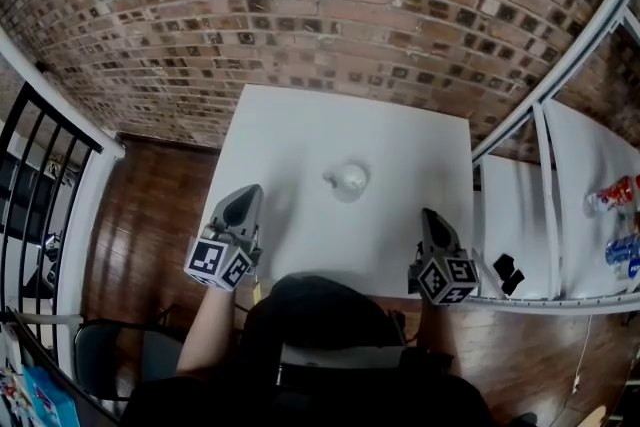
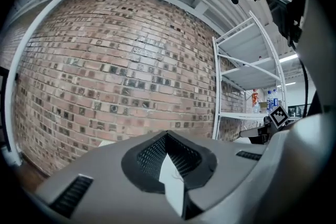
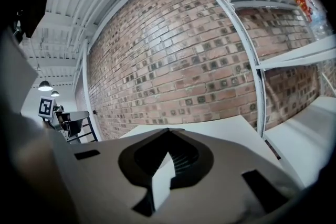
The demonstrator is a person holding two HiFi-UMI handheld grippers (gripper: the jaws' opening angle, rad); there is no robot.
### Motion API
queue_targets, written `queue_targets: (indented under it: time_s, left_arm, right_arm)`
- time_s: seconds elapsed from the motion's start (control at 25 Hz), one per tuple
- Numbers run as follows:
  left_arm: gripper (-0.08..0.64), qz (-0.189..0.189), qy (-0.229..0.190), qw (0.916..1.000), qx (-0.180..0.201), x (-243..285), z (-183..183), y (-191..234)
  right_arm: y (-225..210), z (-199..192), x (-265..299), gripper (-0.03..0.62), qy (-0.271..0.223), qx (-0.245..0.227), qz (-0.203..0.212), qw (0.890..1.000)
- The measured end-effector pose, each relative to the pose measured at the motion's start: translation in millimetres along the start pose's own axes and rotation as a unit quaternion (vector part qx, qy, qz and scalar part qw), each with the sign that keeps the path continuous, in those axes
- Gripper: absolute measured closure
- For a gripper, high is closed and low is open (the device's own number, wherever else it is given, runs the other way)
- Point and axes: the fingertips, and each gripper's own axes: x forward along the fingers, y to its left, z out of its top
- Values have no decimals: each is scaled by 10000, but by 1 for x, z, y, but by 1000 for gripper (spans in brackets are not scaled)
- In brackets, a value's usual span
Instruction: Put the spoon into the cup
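The brick wall (image 1: 300,15) is filling the whole far side, beyond both grippers. The white table (image 1: 300,130) is lying in front of the two grippers, and its near edge is passing under them (the person's dark head and shoulders (image 1: 320,315) are covering the middle of that edge). In both gripper views the gripper's own grey body is hiding most of the table top, so the cup is not showing there.

A white shelf rack (image 1: 555,205) is standing just beside the right gripper, on its outer side, and a black railing (image 1: 50,145) is standing well apart from the left gripper, on its outer side. Between the two grippers the table top is lying bare up to the cup, and bare also around it, so there is open room on every side.

The left gripper (image 1: 244,193) is pointing across the table with its jaws pressed together and nothing between them. The right gripper (image 1: 429,215) is also clenched and is carrying nothing.

The cup (image 1: 349,180) is standing on the table ahead of both grippers, between their lines and nearer to the left one, touching neither. The spoon is too small to make out; I cannot tell whether it is in the cup.
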Motion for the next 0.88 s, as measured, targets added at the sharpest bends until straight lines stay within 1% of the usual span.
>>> queue_targets:
  time_s: [0.12, 0.24, 0.48, 0.64, 0.88]
  left_arm:
    - [560, 33, 62, 10000, -64, -3, -8, -2]
    - [560, 44, 60, 9999, -119, -4, -8, -2]
    - [560, -83, 34, 9998, -198, -3, -5, -3]
    - [560, -222, 103, 9994, -263, -2, -7, -4]
    - [560, -195, 106, 9992, -336, -6, -11, -4]
  right_arm:
    - [7, 2, 4, 591, 0, -47, 96, 9999]
    - [15, 5, 6, 591, -17, -84, 174, 9998]
    - [15, 0, 8, 591, 36, 2, 183, 9998]
    - [19, 9, 8, 591, -108, 2, 244, 9996]
    - [21, 8, 7, 591, -152, 53, 282, 9995]
